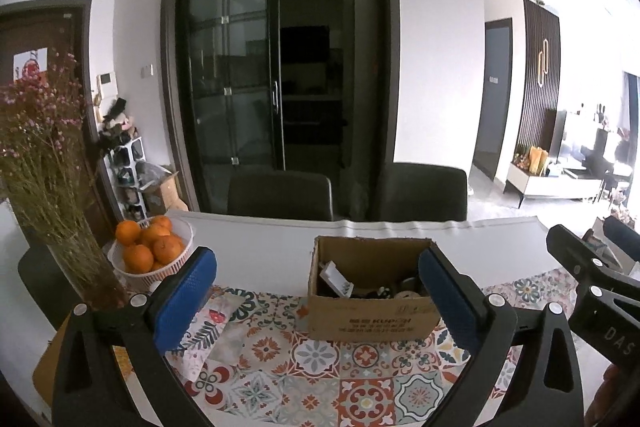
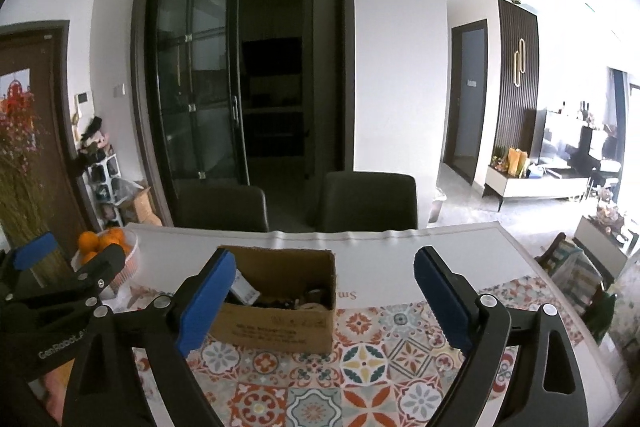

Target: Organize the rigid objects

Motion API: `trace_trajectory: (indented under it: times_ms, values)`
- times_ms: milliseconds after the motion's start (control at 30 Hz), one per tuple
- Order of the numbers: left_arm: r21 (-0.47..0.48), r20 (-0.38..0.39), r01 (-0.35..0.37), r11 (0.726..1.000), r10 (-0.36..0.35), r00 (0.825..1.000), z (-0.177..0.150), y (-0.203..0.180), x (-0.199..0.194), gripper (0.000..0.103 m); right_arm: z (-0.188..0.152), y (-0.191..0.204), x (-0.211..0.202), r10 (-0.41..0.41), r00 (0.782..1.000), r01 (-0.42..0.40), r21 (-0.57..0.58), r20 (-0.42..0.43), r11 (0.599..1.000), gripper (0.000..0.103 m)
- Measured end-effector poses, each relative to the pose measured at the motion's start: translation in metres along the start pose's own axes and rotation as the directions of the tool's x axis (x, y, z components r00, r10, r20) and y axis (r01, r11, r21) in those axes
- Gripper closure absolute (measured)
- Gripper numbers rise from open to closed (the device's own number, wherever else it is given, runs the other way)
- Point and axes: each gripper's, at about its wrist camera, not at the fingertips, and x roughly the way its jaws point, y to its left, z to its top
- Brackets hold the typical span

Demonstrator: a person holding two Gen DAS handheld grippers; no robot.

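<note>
Both hand-held grippers, left (image 1: 318, 301) and right (image 2: 324, 301), hover spread and empty above the tabletop (image 2: 460, 255), the box (image 2: 276, 301) of small items lying just ahead between them.

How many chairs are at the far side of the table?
2. One chair stands in front of the glass door, left of the cardboard box; the other chair stands to its right, behind the box's right end. Only their backs show; more may be out of view.
</note>
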Motion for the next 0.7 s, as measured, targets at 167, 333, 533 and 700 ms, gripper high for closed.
trace_trajectory:
  times_ms: [167, 333, 533, 700]
  values:
    - [0.001, 0.035, -0.002, 1.000, 0.002, 0.999, 0.002, 0.000, -0.012, 0.000, 0.002, -0.002, -0.010, 0.017, 1.000, -0.017, 0.011, 0.019, 1.000, 0.011]
    - [0.001, 0.054, -0.005, 1.000, 0.005, 0.999, 0.003, 0.001, -0.020, 0.000, 0.002, -0.003, -0.017, 0.025, 0.999, -0.025, 0.015, 0.036, 1.000, 0.011]
    - [0.005, 0.067, -0.017, 1.000, 0.017, 0.998, 0.004, 0.000, -0.024, 0.000, 0.002, -0.002, -0.021, 0.018, 0.999, -0.018, 0.008, 0.048, 1.000, 0.010]
    - [0.007, 0.078, -0.018, 1.000, 0.018, 0.997, 0.005, -0.002, -0.028, 0.000, 0.003, -0.003, -0.023, 0.020, 0.999, -0.020, 0.006, 0.049, 1.000, 0.010]
